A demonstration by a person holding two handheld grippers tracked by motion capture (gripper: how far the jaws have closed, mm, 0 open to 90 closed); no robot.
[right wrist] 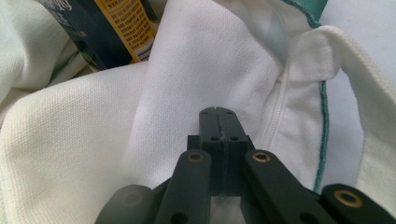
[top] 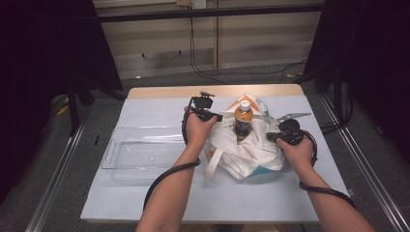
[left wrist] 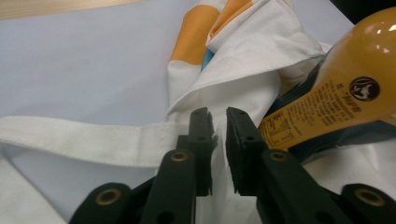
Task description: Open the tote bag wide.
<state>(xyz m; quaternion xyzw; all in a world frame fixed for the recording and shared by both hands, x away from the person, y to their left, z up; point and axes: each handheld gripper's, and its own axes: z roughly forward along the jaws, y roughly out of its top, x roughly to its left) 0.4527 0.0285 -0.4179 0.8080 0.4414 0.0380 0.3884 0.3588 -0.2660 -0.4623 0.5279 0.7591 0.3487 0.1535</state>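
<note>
White cloth makes up the tote bag [top: 246, 150] that sits in the middle of the table [top: 145, 203]. The bag has orange and teal patches on it, and long white straps. One strap [left wrist: 79, 140] lies flat across the pale table top.

An orange drink bottle [top: 243, 121] stands up inside the bag. It has a white cap and a dark label with yellow writing. From the left tongs' camera the bottle [left wrist: 345, 93] is just beside the tips, leaning off to one side.

A person holds a pair of tongs in each hand. The left tongs [left wrist: 218, 126] are at the left edge of the bag's mouth, where the strap joins the bag. The two black tips stand a little apart, with a thin gap between them. White cloth lies right behind the gap, but I cannot tell if any of it is pinched.

The right tongs [right wrist: 217, 122] are at the right side of the bag. Their tips are pressed tight together. They rest against the white cloth near a seam with a green edge [right wrist: 322, 116]. I cannot tell if a bit of cloth is caught between them.

A clear plastic tray [top: 140, 152] lies on the table to the left of the bag, near the person's left arm.
</note>
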